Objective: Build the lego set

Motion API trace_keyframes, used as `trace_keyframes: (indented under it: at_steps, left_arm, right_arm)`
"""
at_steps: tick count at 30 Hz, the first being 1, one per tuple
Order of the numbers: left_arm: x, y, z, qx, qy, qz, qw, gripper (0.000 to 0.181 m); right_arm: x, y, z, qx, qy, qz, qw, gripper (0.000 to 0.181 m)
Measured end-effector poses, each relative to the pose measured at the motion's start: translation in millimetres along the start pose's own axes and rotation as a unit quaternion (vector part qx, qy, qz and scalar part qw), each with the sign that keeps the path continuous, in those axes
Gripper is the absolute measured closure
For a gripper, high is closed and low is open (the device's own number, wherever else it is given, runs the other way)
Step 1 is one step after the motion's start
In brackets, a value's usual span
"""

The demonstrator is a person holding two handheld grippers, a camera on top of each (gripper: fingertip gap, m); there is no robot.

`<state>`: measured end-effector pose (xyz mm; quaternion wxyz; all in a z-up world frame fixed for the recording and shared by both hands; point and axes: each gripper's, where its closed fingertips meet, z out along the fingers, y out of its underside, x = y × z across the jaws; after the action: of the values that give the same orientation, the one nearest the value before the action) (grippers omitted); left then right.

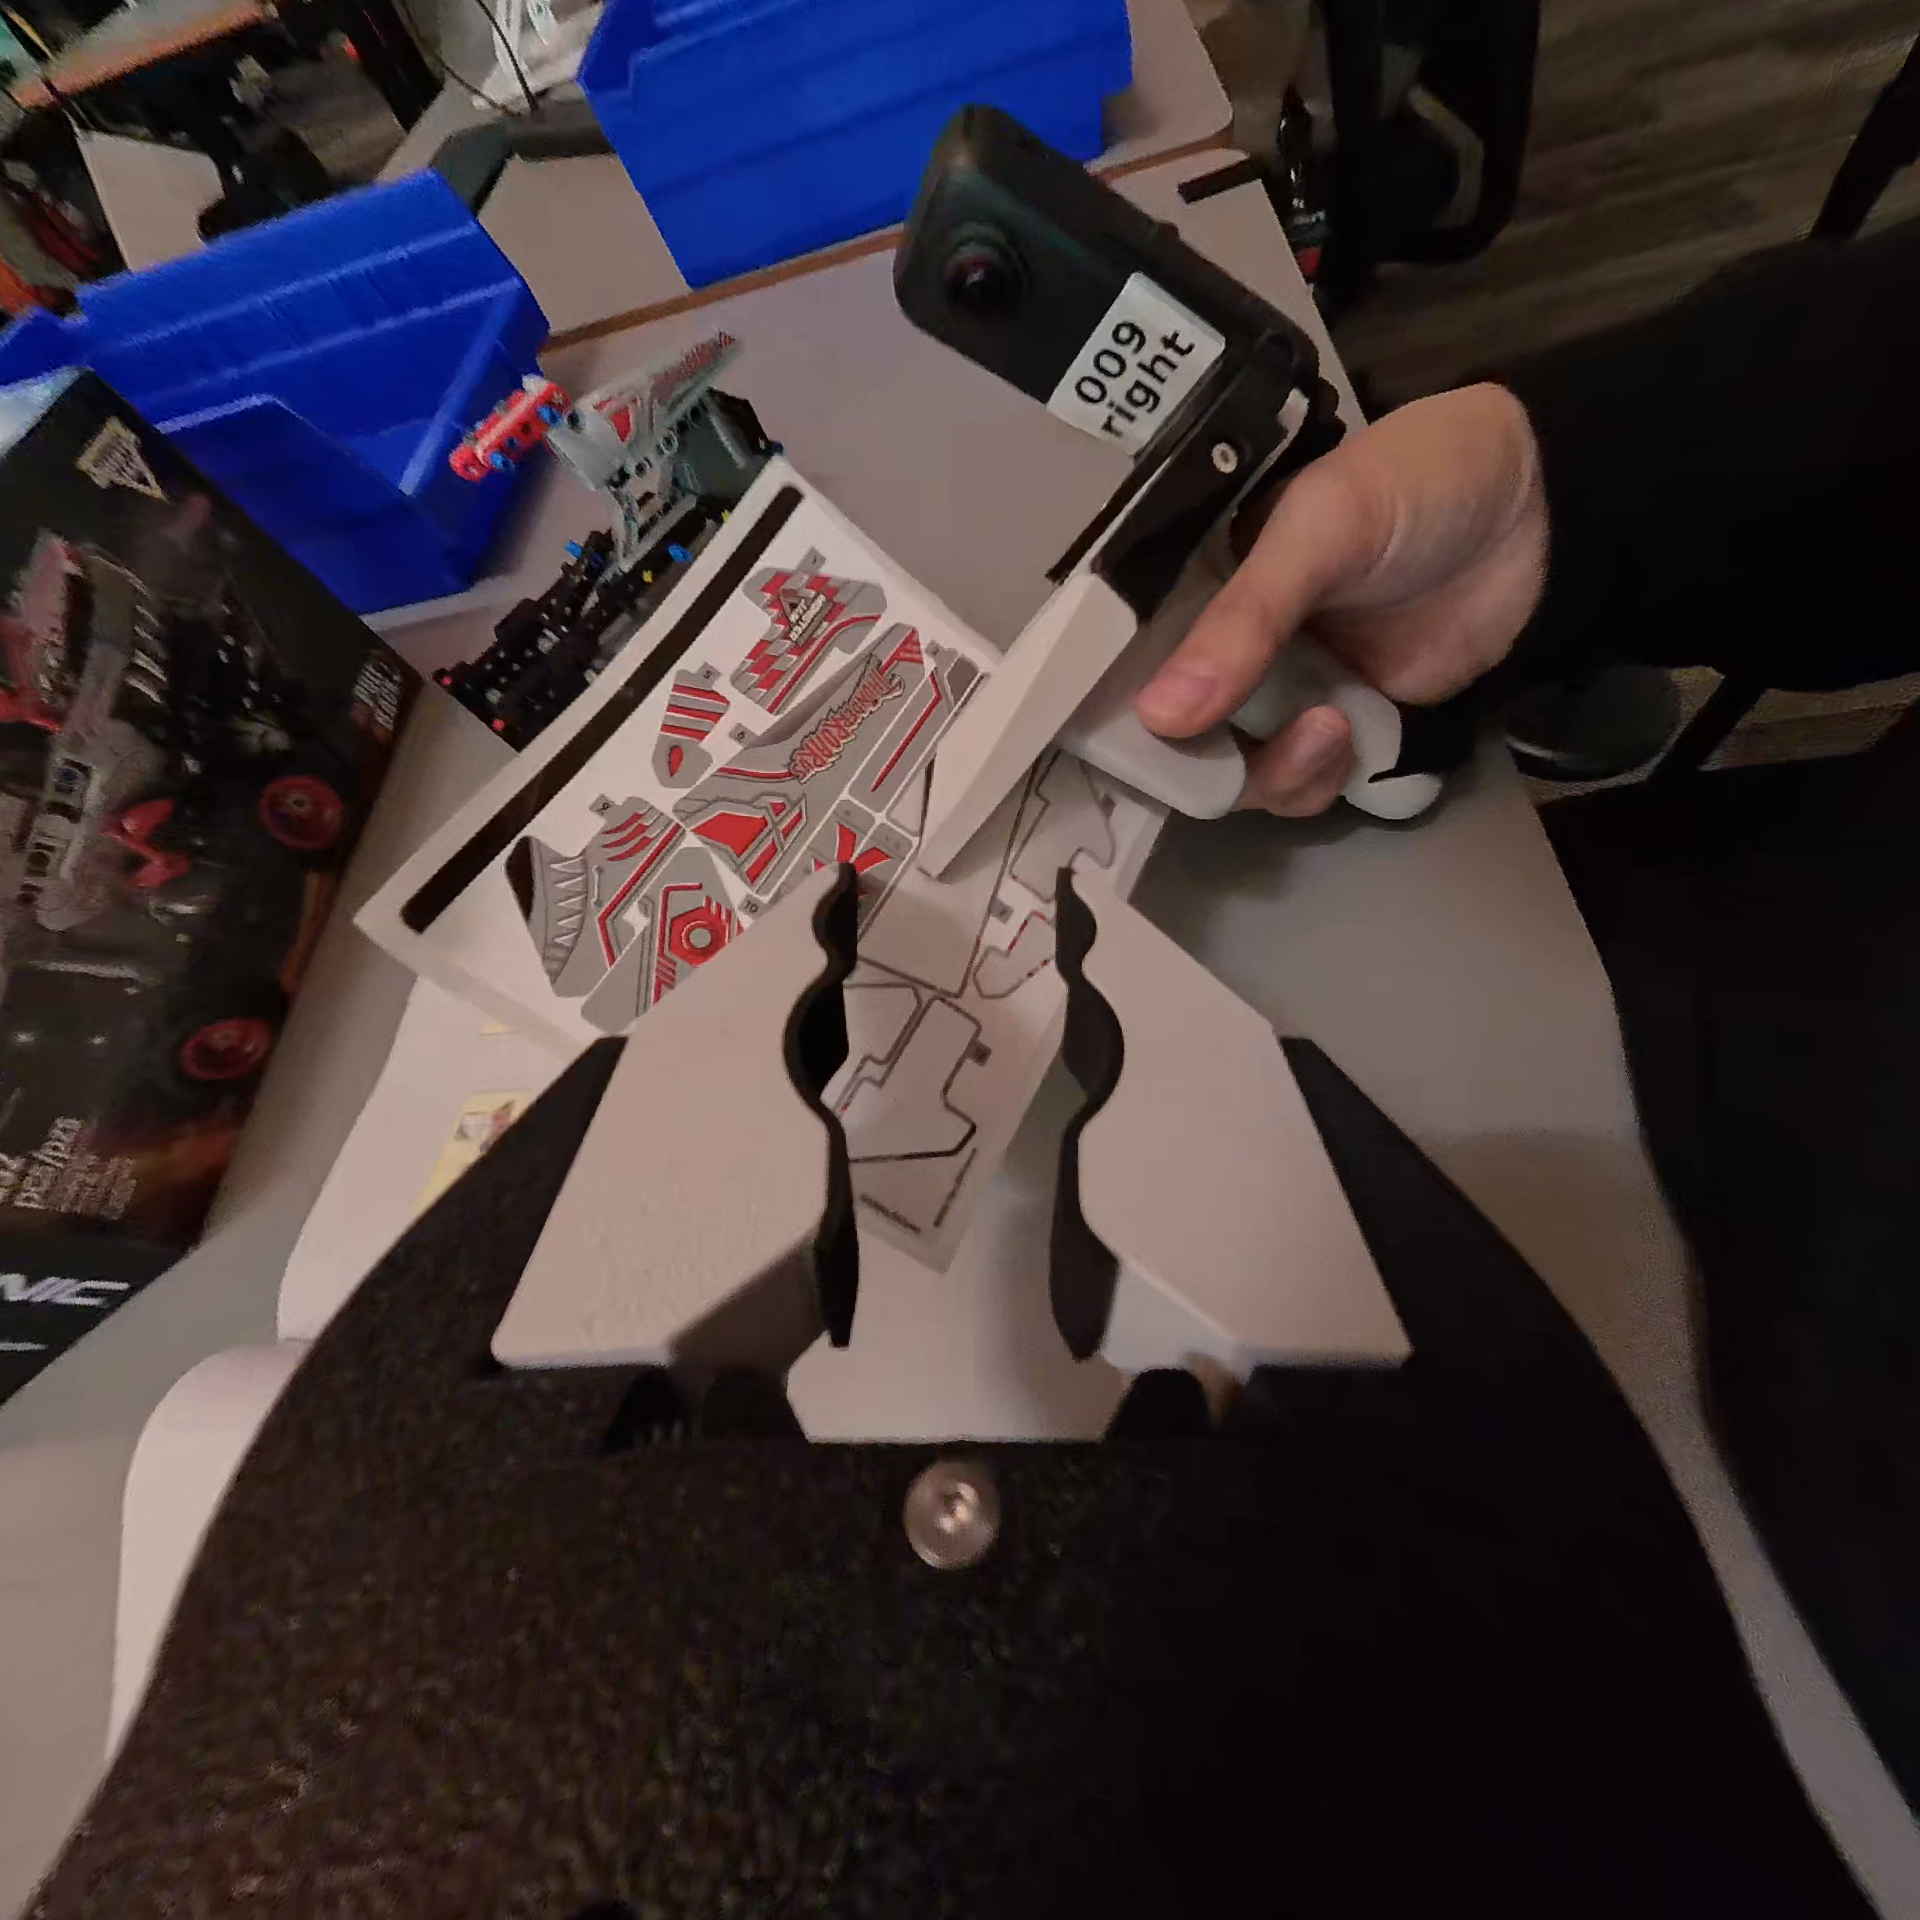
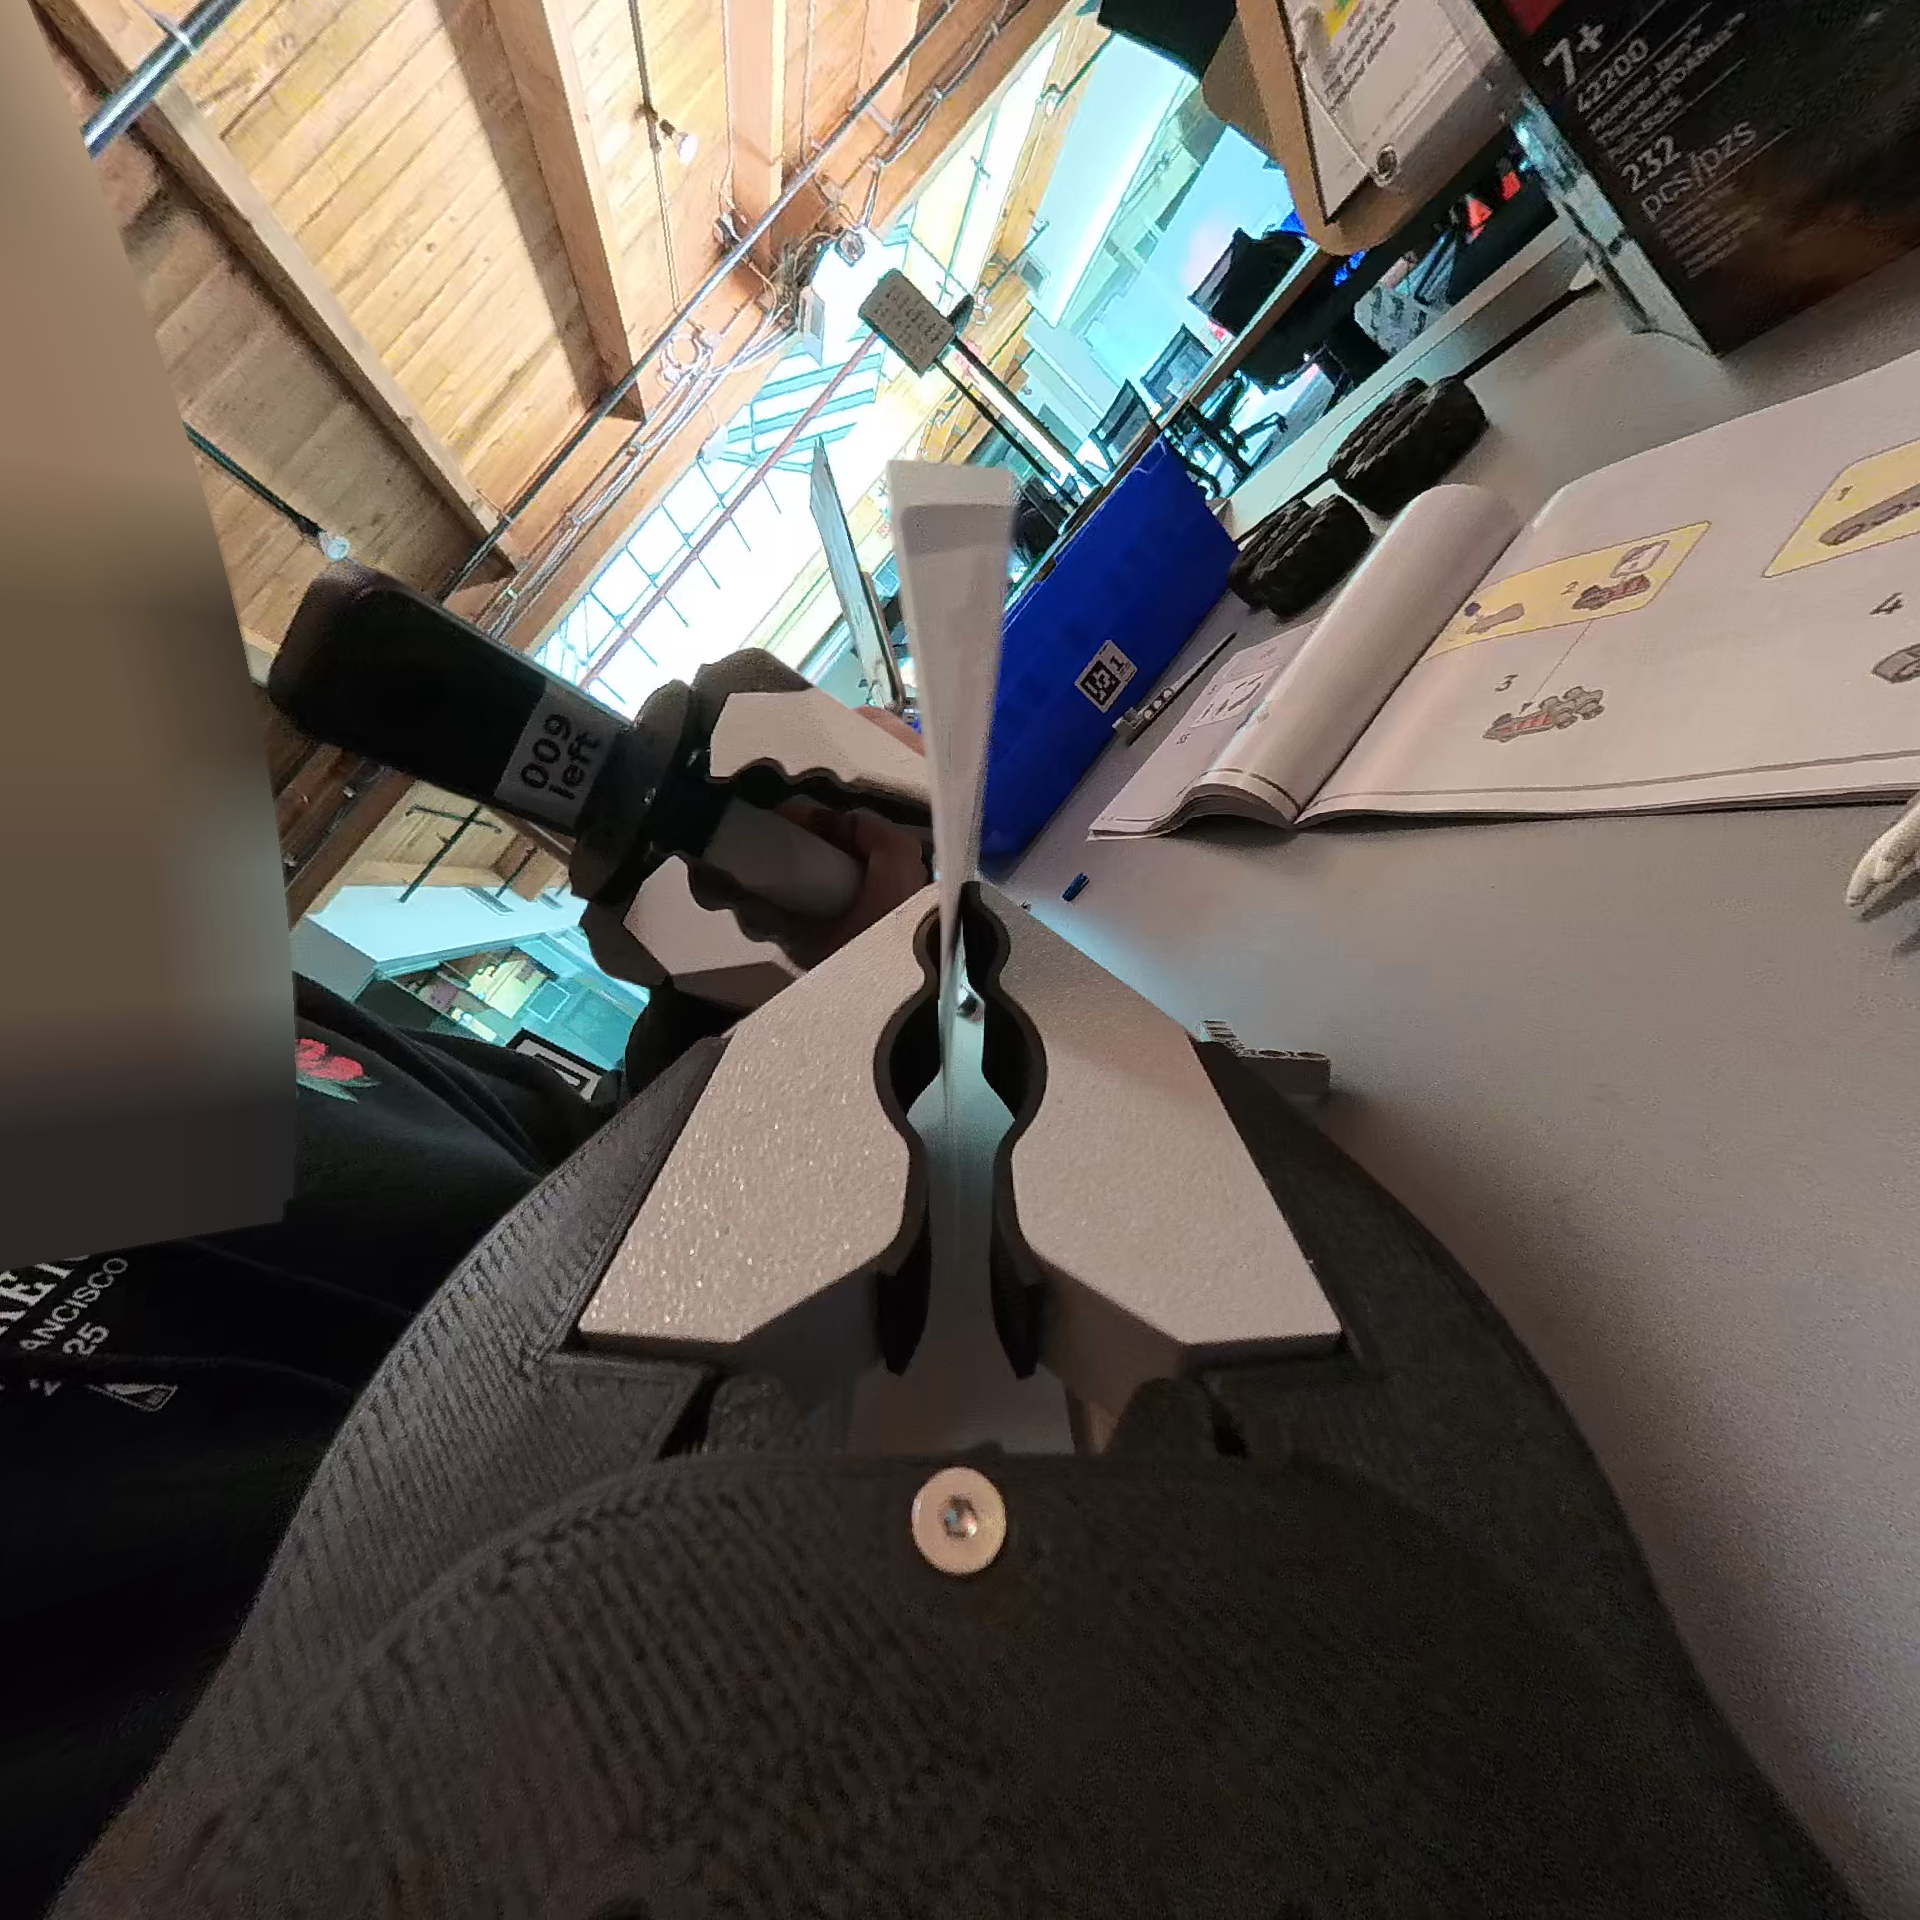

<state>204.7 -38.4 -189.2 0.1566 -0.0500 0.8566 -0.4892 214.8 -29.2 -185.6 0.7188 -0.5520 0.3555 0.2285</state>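
Above the counter (image 1: 1351, 966) the right tongs (image 2: 958, 925) pinch the sticker sheet (image 1: 727, 790) edge-on; bring the gaping, empty left tongs (image 1: 956, 904) squarely onto one sticker's corner.

Each claw has two pale grey fingers (image 1: 665, 1174) with wavy black rubber pads along their inner edges, set on a coarse black-textured base with one silver screw (image 1: 951, 1512) at its centre. The right claw (image 1: 1023, 717) carries a black camera block with a round lens and a white sticker — its handle is light grey. The person wears black sleeves (image 1: 1725, 468) — the dark top bears white print.
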Motion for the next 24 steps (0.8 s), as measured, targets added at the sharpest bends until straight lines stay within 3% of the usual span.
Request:
trace_keyframes:
  at_steps: [12, 18, 24]
  left_arm:
    - [10, -8, -5, 0.042, 0.089, -0.096, 0.991, 0.146]
    - [12, -22, -18, 0.08, 0.103, -0.084, 0.988, 0.153]
    - [17, -21, -24, 0.061, 0.092, -0.025, 0.994, 0.155]
  right_arm:
    - [-21, 1, -1, 0.0, -0.052, -0.046, 0.998, 0.181]
    - [-41, -2, 0, 0.018, -0.076, -0.152, 0.985, 0.181]
    - [-47, 4, 5, -0.02, -0.035, -0.272, 0.962, 0.181]
